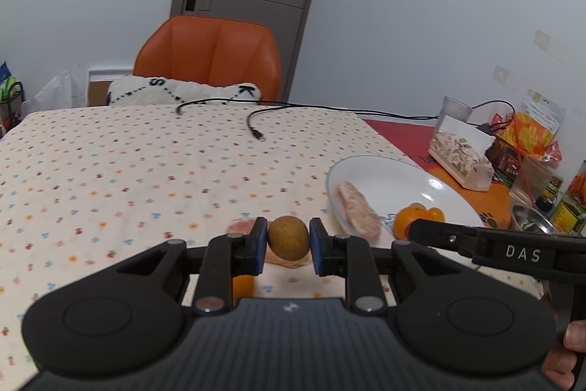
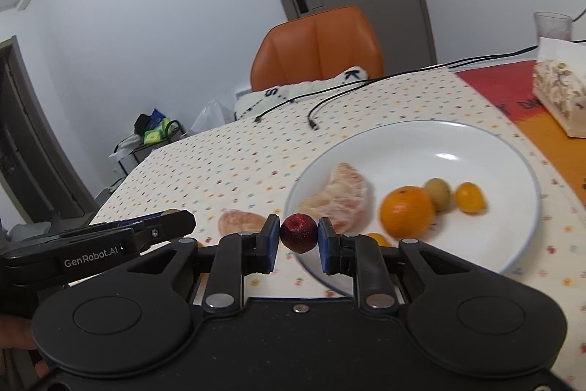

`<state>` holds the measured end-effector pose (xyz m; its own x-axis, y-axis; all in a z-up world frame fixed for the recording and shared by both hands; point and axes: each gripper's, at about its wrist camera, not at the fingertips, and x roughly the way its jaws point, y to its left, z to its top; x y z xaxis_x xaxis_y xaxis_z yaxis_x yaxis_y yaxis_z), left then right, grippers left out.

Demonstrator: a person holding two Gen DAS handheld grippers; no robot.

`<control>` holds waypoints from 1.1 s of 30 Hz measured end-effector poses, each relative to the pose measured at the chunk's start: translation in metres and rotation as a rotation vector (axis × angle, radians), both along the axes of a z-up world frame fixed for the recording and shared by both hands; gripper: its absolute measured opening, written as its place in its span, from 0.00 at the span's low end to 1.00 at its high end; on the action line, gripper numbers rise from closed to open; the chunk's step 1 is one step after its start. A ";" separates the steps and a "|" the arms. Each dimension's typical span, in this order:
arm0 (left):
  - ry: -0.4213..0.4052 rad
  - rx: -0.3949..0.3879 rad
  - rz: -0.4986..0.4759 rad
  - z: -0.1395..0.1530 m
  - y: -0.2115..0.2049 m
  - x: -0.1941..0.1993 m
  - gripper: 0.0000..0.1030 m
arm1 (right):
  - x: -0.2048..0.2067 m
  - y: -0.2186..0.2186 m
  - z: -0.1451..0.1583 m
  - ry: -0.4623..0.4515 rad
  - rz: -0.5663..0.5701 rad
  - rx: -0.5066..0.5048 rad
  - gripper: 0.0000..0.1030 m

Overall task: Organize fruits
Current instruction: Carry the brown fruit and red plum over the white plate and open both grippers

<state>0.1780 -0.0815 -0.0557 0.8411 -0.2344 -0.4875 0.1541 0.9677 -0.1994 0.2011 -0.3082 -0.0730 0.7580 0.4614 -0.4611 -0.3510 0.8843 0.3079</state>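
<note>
L gripper [image 1: 288,243] clamped on brown fruit [image 1: 288,238], R gripper [image 2: 299,234] pinching red fruit [image 2: 299,232], beside white plate [image 2: 457,138] w/ orange [image 2: 405,211].

I've got a brownish-green kiwi [image 1: 288,238] and a dark red plum [image 2: 299,232] pinched and held up; on the white plate [image 2: 476,149] sit a pomelo chunk [image 2: 338,196], orange [image 2: 406,211], another kiwi [image 2: 437,194], kumquat [image 2: 470,197].

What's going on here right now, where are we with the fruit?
Both grippers are loaded. The left gripper is shut on a brownish-green fruit, the right gripper on a small dark red fruit, near the white plate. On the plate lie a pomelo piece, an orange and two smaller fruits. Another pomelo piece lies on the tablecloth.
</note>
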 end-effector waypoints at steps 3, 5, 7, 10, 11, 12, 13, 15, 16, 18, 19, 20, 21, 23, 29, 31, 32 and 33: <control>-0.004 0.003 -0.021 0.001 -0.010 0.002 0.22 | -0.001 -0.012 0.000 -0.003 -0.027 0.003 0.20; -0.008 0.005 -0.035 0.002 -0.017 0.004 0.22 | -0.003 -0.021 0.001 -0.006 -0.045 0.005 0.20; -0.010 0.007 -0.049 0.004 -0.023 0.006 0.22 | -0.004 -0.029 0.002 -0.009 -0.061 0.007 0.20; -0.013 0.012 -0.069 0.005 -0.032 0.009 0.22 | -0.005 -0.039 0.002 -0.012 -0.084 0.011 0.20; -0.015 0.013 -0.076 0.006 -0.036 0.011 0.22 | -0.005 -0.043 0.002 -0.013 -0.092 0.013 0.20; -0.017 0.015 -0.083 0.007 -0.039 0.012 0.22 | -0.006 -0.046 0.002 -0.014 -0.099 0.014 0.20; -0.018 0.017 -0.089 0.007 -0.042 0.013 0.22 | -0.005 -0.049 0.002 -0.014 -0.107 0.015 0.20; -0.020 0.019 -0.101 0.008 -0.048 0.015 0.22 | -0.005 -0.057 0.001 -0.015 -0.122 0.018 0.20; -0.021 0.020 -0.107 0.009 -0.051 0.016 0.22 | -0.005 -0.061 0.000 -0.014 -0.130 0.018 0.20; -0.022 0.024 -0.118 0.009 -0.057 0.018 0.22 | -0.004 -0.067 -0.001 -0.013 -0.149 0.020 0.20; -0.022 0.026 -0.124 0.010 -0.060 0.018 0.22 | -0.004 -0.070 -0.001 -0.013 -0.158 0.021 0.20; -0.022 0.028 -0.129 0.010 -0.064 0.019 0.22 | -0.004 -0.073 -0.002 -0.012 -0.166 0.023 0.20; -0.021 0.030 -0.134 0.010 -0.066 0.020 0.22 | -0.003 -0.076 -0.003 -0.012 -0.175 0.026 0.20; -0.020 0.035 -0.144 0.009 -0.073 0.021 0.22 | -0.001 -0.082 -0.004 -0.010 -0.192 0.032 0.20; -0.013 0.047 -0.169 0.008 -0.087 0.025 0.22 | 0.004 -0.095 -0.006 -0.019 -0.220 0.050 0.25; -0.010 0.053 -0.178 0.007 -0.093 0.026 0.22 | 0.005 -0.099 -0.007 -0.022 -0.229 0.057 0.28; -0.009 0.057 -0.184 0.007 -0.096 0.026 0.22 | 0.005 -0.100 -0.008 -0.024 -0.228 0.059 0.28; -0.007 0.060 -0.189 0.006 -0.099 0.027 0.22 | 0.004 -0.102 -0.009 -0.023 -0.226 0.062 0.28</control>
<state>0.2046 -0.1808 -0.0495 0.7881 -0.3593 -0.4999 0.3356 0.9315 -0.1404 0.2053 -0.4100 -0.0816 0.8551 0.3055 -0.4188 -0.1536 0.9210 0.3581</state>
